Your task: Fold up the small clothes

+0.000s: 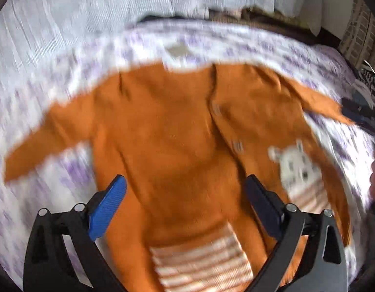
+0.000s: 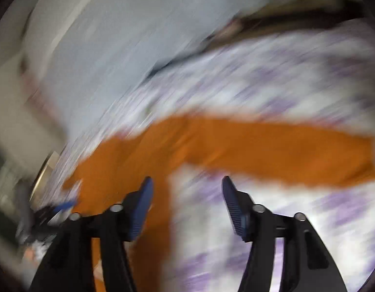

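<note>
A small orange cardigan [image 1: 177,131] lies spread flat on a white and purple patterned sheet [image 1: 65,77], sleeves out to both sides. It has striped pockets and a white animal patch [image 1: 297,165]. My left gripper [image 1: 185,182] is open and empty, hovering above the cardigan's lower middle. In the blurred right wrist view my right gripper [image 2: 187,182] is open and empty above the sheet, just below one orange sleeve [image 2: 272,153]. The right gripper also shows at the right edge of the left wrist view [image 1: 358,112], near the sleeve's end.
A pale blue ribbed cover [image 1: 90,12] lies behind the sheet. A woven basket [image 1: 360,31] stands at the far right. Dark clutter sits at the lower left of the right wrist view [image 2: 41,219]. The sheet [image 2: 285,85] extends around the cardigan.
</note>
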Motion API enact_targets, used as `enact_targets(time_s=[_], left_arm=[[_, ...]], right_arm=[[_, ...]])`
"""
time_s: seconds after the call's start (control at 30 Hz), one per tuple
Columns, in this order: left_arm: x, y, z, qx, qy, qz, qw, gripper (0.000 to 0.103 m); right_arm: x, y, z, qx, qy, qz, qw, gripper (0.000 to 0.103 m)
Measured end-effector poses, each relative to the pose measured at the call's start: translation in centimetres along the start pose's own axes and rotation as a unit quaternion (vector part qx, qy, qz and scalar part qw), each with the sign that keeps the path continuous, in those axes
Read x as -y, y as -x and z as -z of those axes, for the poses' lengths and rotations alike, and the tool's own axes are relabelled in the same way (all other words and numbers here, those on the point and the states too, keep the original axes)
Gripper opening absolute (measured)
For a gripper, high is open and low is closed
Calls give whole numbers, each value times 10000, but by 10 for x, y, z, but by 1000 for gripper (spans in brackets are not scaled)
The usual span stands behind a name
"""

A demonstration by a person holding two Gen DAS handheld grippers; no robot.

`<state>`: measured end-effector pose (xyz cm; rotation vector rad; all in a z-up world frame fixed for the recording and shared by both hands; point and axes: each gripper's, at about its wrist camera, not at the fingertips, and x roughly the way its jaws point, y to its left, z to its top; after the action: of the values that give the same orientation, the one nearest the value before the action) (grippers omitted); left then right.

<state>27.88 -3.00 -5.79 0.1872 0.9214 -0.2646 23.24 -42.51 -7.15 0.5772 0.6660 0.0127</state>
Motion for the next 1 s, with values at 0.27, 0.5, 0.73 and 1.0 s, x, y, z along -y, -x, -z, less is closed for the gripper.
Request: enact_targets(time_s=[0.27,0.5,0.73,1.0], left_arm=[[-41,-101,-71,-606,708,-753,9928,99],[-76,-79,-59,-14,1217,-739,9898,99],[-17,-67,-88,-148,559,-248,9980,99],[111,-98,-135,-313,-254,-295,9988,99]], right_arm=[[105,-30,-23,-485,-1560,-204,9863,28],[100,31,-27,406,-1048,1090,9877,72],[119,5,-16,111,-1374,1011,9853,70],[117,11,-22,635,-1577,730,9827,9]])
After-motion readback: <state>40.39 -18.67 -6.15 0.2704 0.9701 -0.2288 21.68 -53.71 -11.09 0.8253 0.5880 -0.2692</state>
